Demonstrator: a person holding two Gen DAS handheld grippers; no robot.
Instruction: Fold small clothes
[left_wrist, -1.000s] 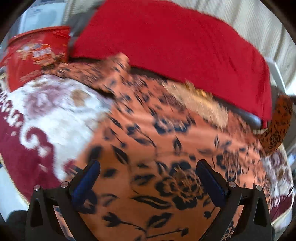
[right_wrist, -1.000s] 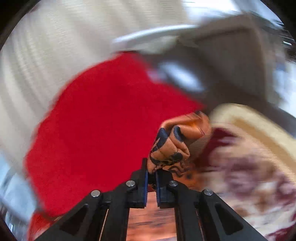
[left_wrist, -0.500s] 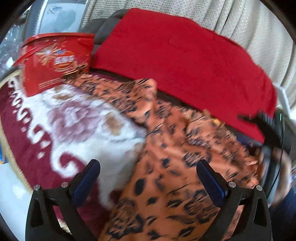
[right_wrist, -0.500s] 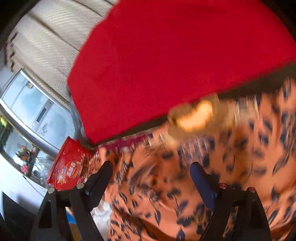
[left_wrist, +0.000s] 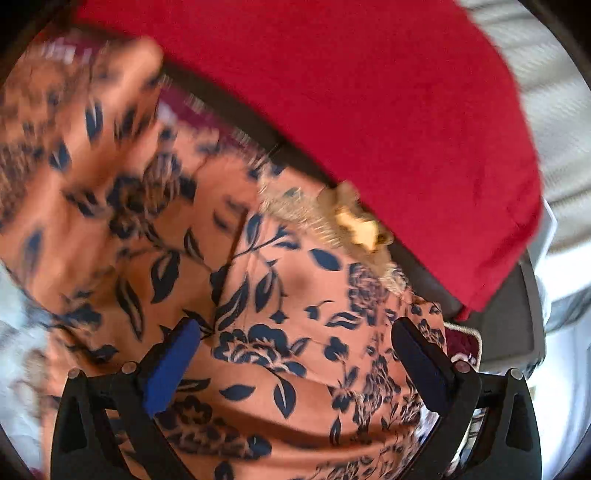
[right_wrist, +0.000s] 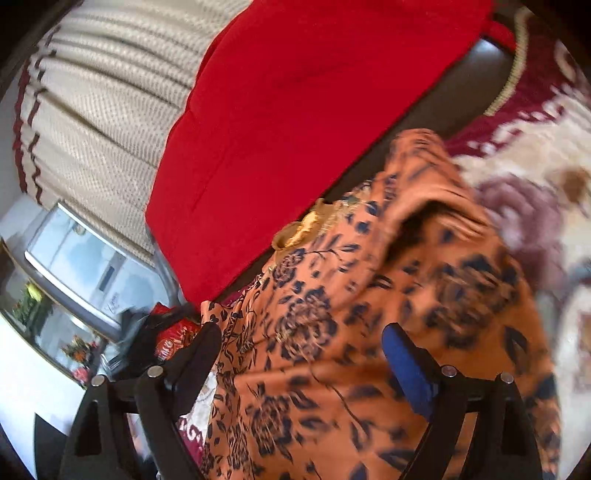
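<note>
Garment (left_wrist: 280, 295): orange floral, spread under both claws
Left gripper (left_wrist: 295, 354): spread wide, pinching nothing
Right gripper (right_wrist: 306, 354): jaws opening, cloth beneath, ungripped

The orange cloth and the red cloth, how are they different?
The orange garment has dark blue flowers and leaves printed on it; the red cloth is plain. The orange garment lies rumpled with raised folds on the patterned rug; the red cloth looks smooth and is draped over something dark behind it. The orange garment has a gold trimmed neckline; the red cloth shows no trim. Both are soft fabric.
</note>
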